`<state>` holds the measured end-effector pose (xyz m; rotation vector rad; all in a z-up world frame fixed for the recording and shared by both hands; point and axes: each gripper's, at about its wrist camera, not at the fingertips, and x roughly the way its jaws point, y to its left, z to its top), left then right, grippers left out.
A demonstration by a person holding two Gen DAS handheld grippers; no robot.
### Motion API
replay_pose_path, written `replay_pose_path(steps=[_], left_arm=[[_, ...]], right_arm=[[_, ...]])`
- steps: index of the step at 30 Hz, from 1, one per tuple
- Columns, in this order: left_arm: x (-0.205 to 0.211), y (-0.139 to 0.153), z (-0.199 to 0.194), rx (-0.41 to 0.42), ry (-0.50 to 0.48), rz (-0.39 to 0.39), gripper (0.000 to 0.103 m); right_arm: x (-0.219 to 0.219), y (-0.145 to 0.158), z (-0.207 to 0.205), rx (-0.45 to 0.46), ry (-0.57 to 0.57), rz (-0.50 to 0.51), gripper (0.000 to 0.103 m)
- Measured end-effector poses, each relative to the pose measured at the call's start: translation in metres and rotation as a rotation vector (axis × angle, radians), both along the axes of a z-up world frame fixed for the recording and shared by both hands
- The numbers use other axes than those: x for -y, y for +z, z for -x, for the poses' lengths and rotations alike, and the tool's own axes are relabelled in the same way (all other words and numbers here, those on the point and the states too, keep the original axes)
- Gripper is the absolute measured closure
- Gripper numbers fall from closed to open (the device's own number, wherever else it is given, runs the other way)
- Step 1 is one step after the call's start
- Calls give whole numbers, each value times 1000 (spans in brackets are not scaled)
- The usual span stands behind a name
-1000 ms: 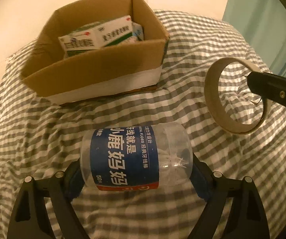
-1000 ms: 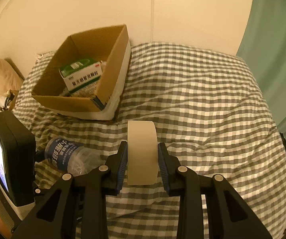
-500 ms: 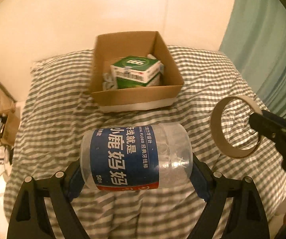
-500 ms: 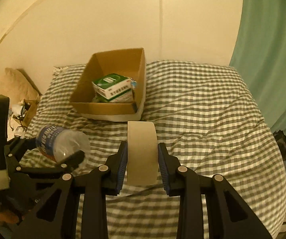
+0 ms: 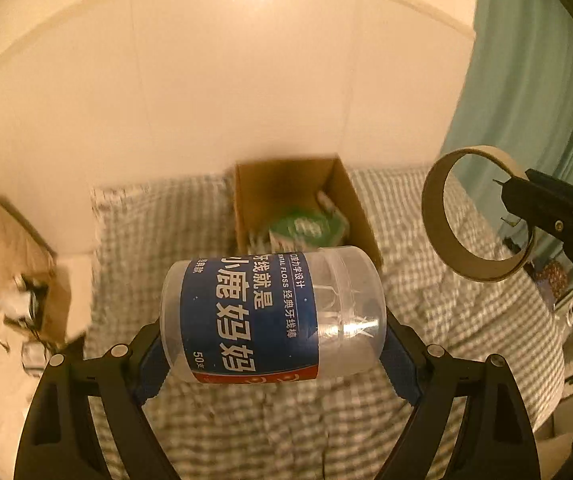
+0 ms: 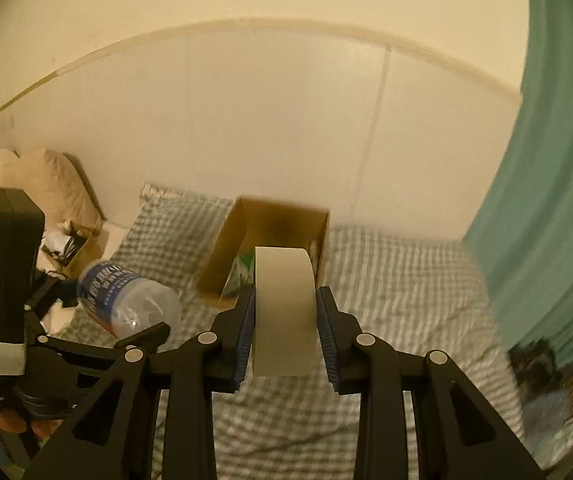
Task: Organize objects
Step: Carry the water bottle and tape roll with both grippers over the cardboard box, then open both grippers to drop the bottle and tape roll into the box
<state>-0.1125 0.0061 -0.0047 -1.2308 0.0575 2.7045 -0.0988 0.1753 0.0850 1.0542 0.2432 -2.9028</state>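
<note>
Left wrist view: lifted higher, box (image 5: 298,208) farther; left gripper (image 5: 272,344) clamped on jar (image 5: 272,316), right gripper (image 6: 286,320) on tape roll (image 6: 284,312); open bed (image 6: 406,304) around.

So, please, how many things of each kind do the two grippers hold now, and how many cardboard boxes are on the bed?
Clear floss jar with blue label, in the left gripper: 1
Tape roll, in the right gripper: 1
Cardboard box on the checked bed: 1
Total: 3
</note>
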Motion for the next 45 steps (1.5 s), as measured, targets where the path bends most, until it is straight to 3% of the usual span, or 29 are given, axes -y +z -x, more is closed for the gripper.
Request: replay_pose_path(steps=[6, 14, 18, 28, 37, 41, 43, 45], left_arm=[[10, 15, 66, -10, 23, -9, 13], [10, -6, 136, -33, -14, -7, 13], [9, -29, 165, -53, -39, -61, 13], [-4, -107, 205, -25, -116, 10, 13], [-18, -122, 205, -15, -121, 54, 12], [-22, -116, 202, -30, -105, 65, 1], [-21, -108, 200, -47, -96, 68, 0], [-24, -99, 199, -51, -86, 72, 0]], right_arm=[[5, 29, 60, -6, 3, 0, 73], [-2, 17, 145, 3, -8, 2, 74], [-11, -13, 187, 16, -23, 40, 74], [-36, -89, 271, 72, -37, 85, 73], [-58, -131, 279, 147, -40, 179, 73], [-65, -124, 269, 138, -59, 201, 72], [-64, -114, 263, 119, -63, 203, 58], [-64, -101, 258, 85, -71, 209, 51]])
